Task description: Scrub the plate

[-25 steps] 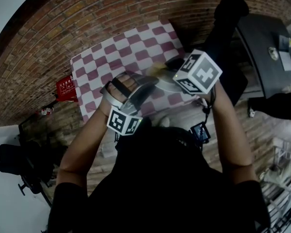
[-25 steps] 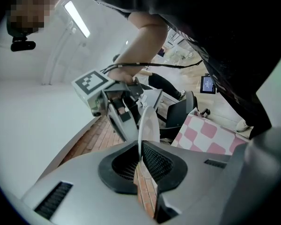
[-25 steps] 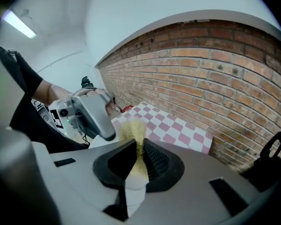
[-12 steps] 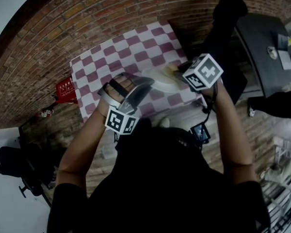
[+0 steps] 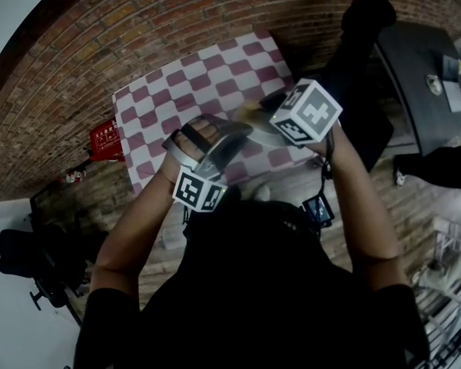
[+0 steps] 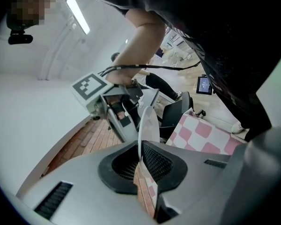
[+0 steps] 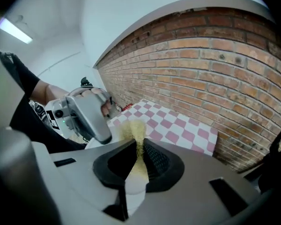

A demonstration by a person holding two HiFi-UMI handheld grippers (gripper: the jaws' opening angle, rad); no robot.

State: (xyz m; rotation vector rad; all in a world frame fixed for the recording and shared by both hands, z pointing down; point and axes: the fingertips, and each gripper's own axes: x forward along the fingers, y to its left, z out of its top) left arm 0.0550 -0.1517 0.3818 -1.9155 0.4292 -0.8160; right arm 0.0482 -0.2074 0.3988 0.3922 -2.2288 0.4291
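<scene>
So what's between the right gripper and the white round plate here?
A yellow scrubbing pad, clamped in the right gripper, reaches forward onto the white round plate. The right gripper view shows it best; the head view agrees.

Readable text: none; every bit of print is too small or blurred.
Red box (image 5: 106, 139): white characters in rows on its face, by the brick wall left of the bench; they cannot be made out.
Left cube (image 5: 199, 191): black-and-white square code markers on its faces, a pattern rather than letters.
Right cube (image 5: 308, 113): the same kind of square markers; one face also shows in the left gripper view (image 6: 90, 86).
Small screen (image 5: 318, 209): lit blue, below the right cube; its contents are illegible in both views (image 6: 204, 84).
</scene>
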